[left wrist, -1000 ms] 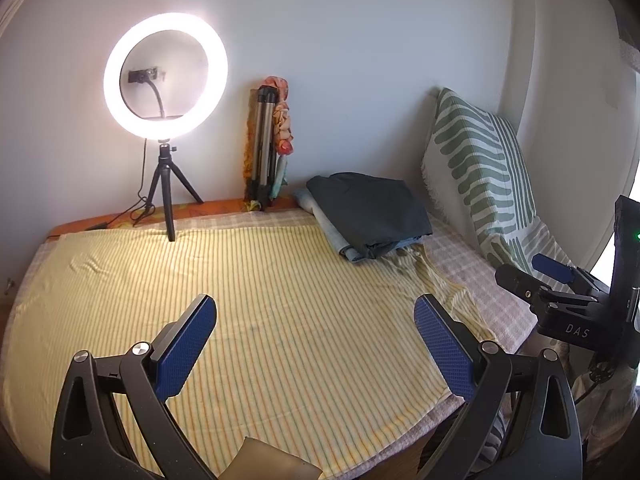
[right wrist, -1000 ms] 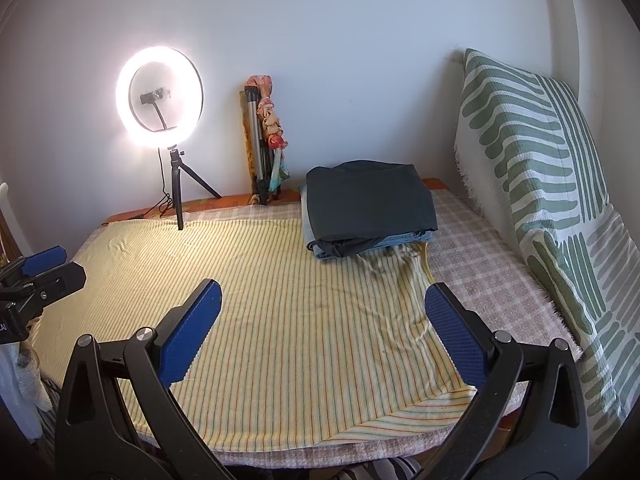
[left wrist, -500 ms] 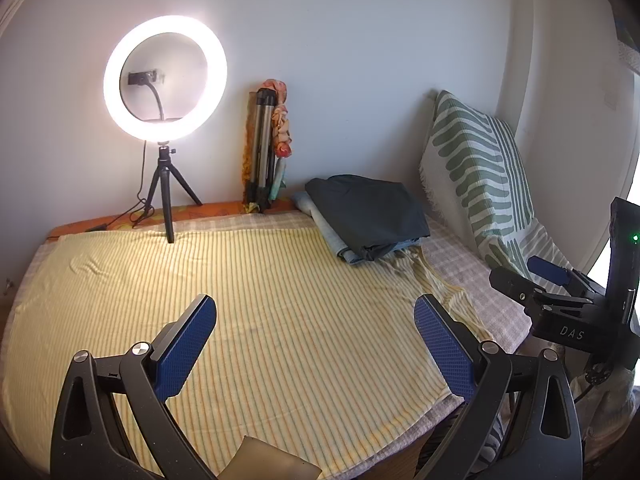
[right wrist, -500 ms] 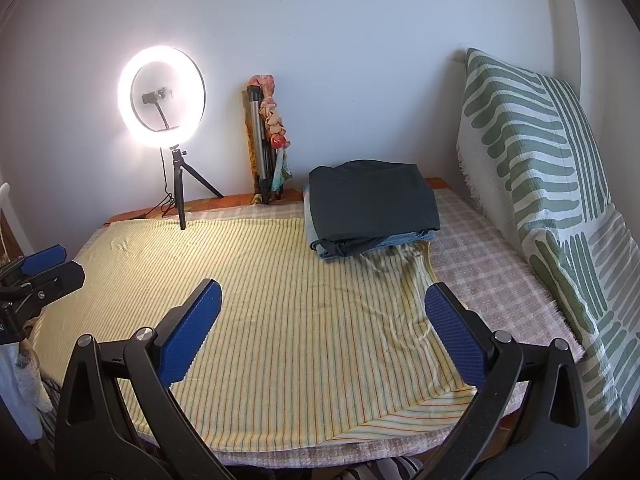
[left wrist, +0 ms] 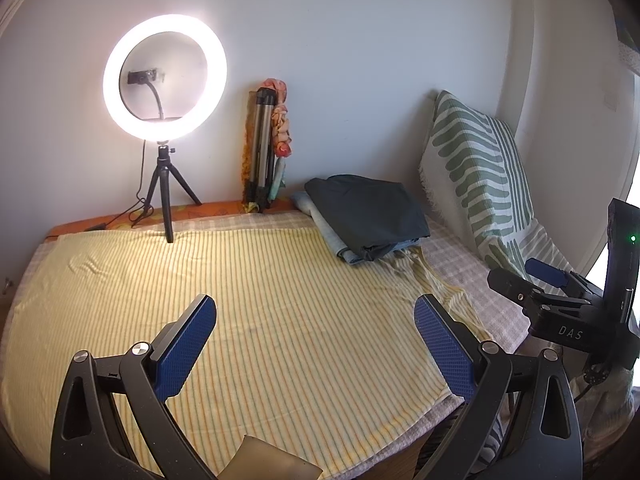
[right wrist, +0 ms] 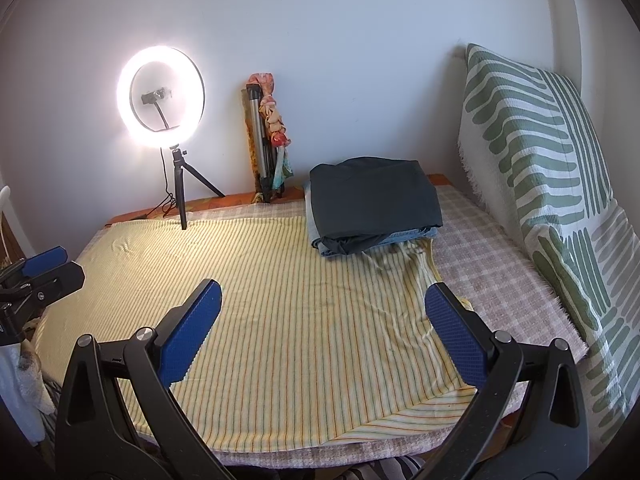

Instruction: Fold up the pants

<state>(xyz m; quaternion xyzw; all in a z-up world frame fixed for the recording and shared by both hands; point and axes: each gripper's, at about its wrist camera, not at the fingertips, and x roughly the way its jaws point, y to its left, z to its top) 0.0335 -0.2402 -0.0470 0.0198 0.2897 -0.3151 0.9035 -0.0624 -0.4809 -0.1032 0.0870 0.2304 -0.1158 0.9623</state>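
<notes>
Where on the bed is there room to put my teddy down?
The striped yellow sheet lies bare between the ring light and the folded pants. The checked strip beside the green pillow is bare too. The back edge is crowded.

Two low side-by-side wrist views across the yellow striped cloth (left wrist: 280,300) toward the wall, both sharing it.

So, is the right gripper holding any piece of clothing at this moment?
No, the right gripper is open above the yellow striped cloth, with nothing between its fingers, and the folded dark pants lie far from it.
</notes>
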